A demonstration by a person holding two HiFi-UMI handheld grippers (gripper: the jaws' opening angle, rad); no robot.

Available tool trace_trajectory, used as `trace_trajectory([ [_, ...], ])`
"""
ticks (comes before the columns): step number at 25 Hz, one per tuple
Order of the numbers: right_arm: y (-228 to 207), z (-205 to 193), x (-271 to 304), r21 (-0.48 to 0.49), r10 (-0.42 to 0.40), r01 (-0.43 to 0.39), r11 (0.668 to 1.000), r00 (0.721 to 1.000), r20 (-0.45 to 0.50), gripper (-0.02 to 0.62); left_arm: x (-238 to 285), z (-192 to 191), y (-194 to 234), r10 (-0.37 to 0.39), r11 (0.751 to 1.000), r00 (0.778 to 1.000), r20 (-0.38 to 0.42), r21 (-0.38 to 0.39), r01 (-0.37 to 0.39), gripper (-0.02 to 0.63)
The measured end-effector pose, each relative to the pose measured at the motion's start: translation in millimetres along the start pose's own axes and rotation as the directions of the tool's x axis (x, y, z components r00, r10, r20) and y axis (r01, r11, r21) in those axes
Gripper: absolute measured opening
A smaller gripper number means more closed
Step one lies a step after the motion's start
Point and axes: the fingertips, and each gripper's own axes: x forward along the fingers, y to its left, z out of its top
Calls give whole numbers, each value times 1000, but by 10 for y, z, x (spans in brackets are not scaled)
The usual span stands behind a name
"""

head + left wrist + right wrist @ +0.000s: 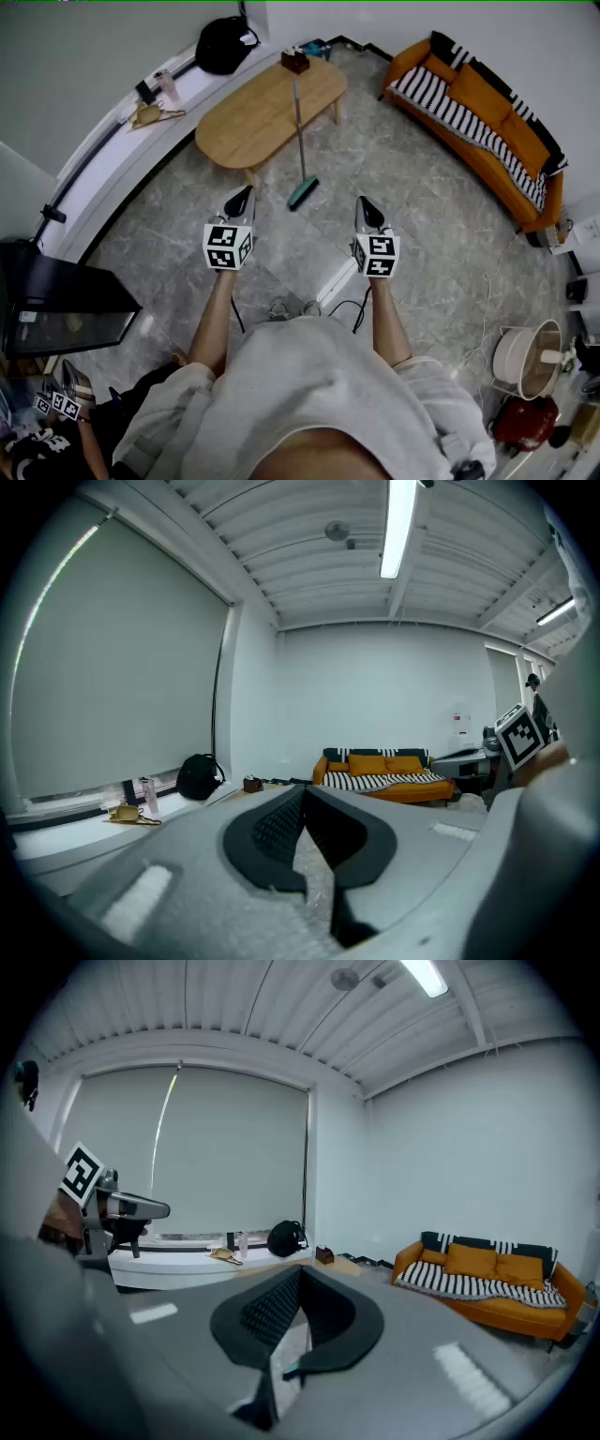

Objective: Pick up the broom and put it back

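Note:
The broom (300, 141) leans with its grey handle against the oval wooden table (253, 117), its teal head (303, 193) on the marble floor. In the head view my left gripper (242, 199) hovers left of the broom head, and my right gripper (367, 210) hovers right of it, both a short way back from it. Each gripper's jaws meet at the tips with nothing between them, as both gripper views show: left gripper (302, 799), right gripper (298, 1279). A sliver of teal shows below the right gripper's jaws.
An orange sofa (487, 122) with a striped throw stands at the right. A black backpack (225, 42) and small items sit on the window ledge at the back left. A brown box (295, 61) rests on the table's far end. Cables and a white pot (525, 361) lie at the right.

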Motion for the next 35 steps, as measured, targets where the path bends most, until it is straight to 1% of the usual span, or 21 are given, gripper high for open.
trace_trajectory([
  [5,-31,30,20,2,3,-3,1000,1000,4,0,44,33,-19,-1,1000,1000,-1,1,1,-3],
  [8,-102,42,23,22,14,-14,1000,1000,23,0,111,51,-75,-1,1000,1000,-2,3,1,-3],
  [18,-397,-62,114,12,24,-25,1000,999,26,0,454,51,-332,1,1000,1000,3,3,-1,-3],
  [22,-533,-89,236,8,24,-24,1000,1000,19,0,643,31,-395,-5,1000,1000,2,-1,5,-3],
  [29,-655,-51,693,7,26,-26,1000,1000,6,1,1100,8,-203,-17,1000,1000,-12,-10,17,-3],
  [35,-797,19,1355,-5,10,-10,1000,1000,-10,1,1809,57,138,-54,998,999,-5,-22,54,-3],
])
